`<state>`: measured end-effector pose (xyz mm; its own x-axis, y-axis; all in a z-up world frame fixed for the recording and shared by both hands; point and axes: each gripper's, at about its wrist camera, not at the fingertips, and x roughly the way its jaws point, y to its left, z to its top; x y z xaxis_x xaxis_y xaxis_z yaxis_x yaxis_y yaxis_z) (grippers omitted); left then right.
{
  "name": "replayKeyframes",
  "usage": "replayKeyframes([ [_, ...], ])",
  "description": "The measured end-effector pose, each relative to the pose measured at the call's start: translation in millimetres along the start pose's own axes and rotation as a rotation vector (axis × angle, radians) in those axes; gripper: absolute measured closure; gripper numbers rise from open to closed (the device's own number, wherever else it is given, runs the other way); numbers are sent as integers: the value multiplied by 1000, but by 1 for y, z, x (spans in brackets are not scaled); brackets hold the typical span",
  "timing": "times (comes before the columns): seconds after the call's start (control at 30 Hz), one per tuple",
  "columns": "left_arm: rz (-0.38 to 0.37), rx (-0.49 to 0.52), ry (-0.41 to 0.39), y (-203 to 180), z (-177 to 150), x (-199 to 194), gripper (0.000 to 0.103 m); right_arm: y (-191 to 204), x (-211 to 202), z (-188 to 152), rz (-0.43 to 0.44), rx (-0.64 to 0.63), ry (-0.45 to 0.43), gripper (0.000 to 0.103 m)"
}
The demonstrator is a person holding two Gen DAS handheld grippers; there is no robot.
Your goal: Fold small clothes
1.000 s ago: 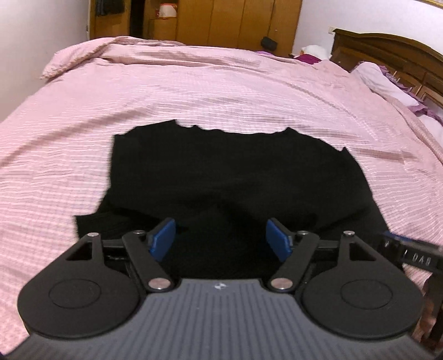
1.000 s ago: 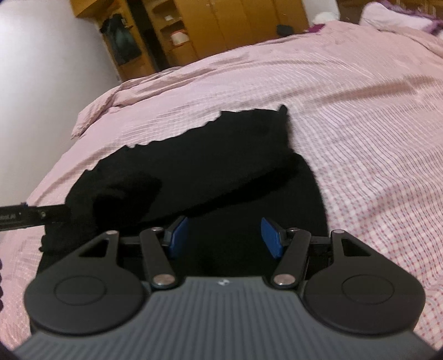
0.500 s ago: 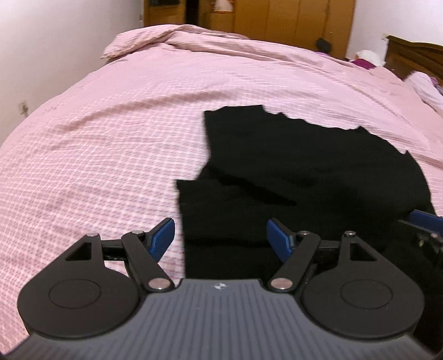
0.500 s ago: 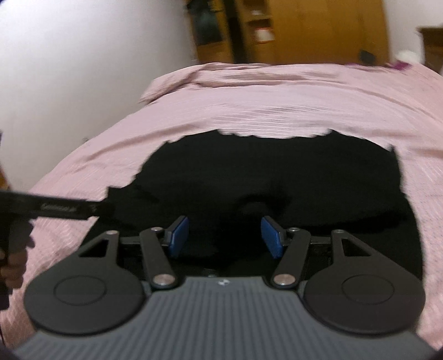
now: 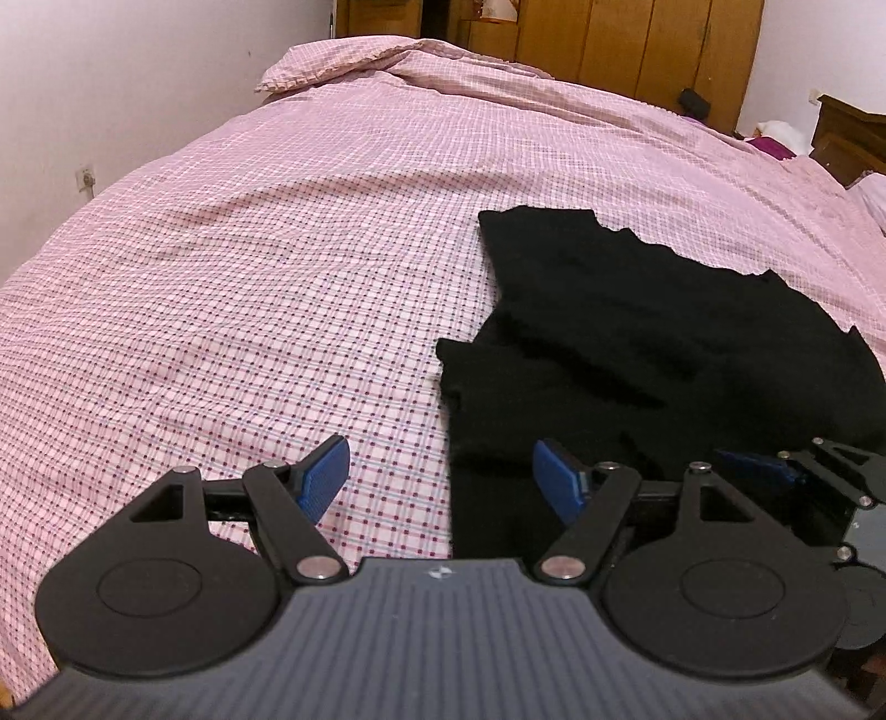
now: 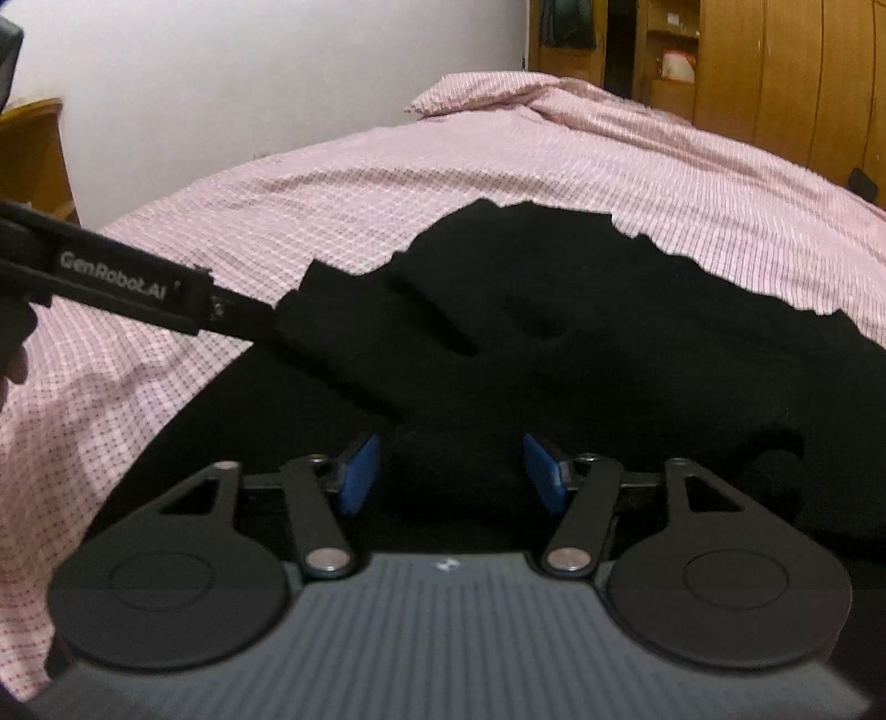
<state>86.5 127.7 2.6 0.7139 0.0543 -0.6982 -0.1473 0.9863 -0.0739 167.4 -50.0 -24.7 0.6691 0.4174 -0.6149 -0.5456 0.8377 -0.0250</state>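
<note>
A black garment (image 5: 637,354) lies partly folded on the pink checked bedcover (image 5: 277,277), its lower left part doubled over. My left gripper (image 5: 440,459) stands open low over the garment's near left edge, one pad over the bedcover and the other over black cloth. In the right wrist view the garment (image 6: 609,343) fills the middle. My right gripper (image 6: 451,465) hangs just above its near part with jaws closing and black cloth between the pads, which are not pressing on it. The left gripper's lettered body (image 6: 122,277) reaches in from the left.
The bedcover (image 6: 498,166) spreads wide around the garment, bunched at its far corner (image 5: 343,72). Wooden wardrobes (image 5: 637,44) stand behind the bed and a white wall (image 6: 249,83) runs along its left side. A dark headboard (image 5: 847,138) is at far right.
My left gripper has moved left from over the garment's middle to its left edge. My right gripper has swung left across the garment and rolled level. Its jaws have narrowed.
</note>
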Motion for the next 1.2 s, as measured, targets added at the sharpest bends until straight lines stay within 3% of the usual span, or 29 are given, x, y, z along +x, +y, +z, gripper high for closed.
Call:
replayKeyframes([
  [0.03,-1,1,0,-1,0,1,25,-3,-2,1,-4,7,-2,75],
  [0.07,-3,3,-1,-3,1,2,25,-8,-5,3,-8,20,-7,85],
  [0.23,-11,33,-14,-14,6,6,25,-43,-43,11,-65,119,-115,88],
  [0.47,-22,80,-48,-35,17,10,25,-112,-118,0,-255,350,-278,88],
  [0.57,-30,91,-53,-44,21,14,25,-139,-135,-17,-342,435,-285,88],
  [0.7,-32,111,-47,-55,23,21,25,-167,-138,-50,-409,554,-208,88],
  [0.83,-19,145,-49,-64,28,30,25,-181,-129,-80,-461,598,-57,86],
  [0.93,-3,164,-58,-68,36,38,25,-183,-128,-91,-454,612,20,84],
  [0.97,0,169,-63,-69,38,40,25,-183,-131,-90,-469,604,26,78],
  [1.1,20,197,-81,-72,54,50,25,-175,-148,-71,-551,505,-17,75],
  [1.2,6,203,-98,-72,68,61,25,-177,-150,-54,-517,433,-79,53],
])
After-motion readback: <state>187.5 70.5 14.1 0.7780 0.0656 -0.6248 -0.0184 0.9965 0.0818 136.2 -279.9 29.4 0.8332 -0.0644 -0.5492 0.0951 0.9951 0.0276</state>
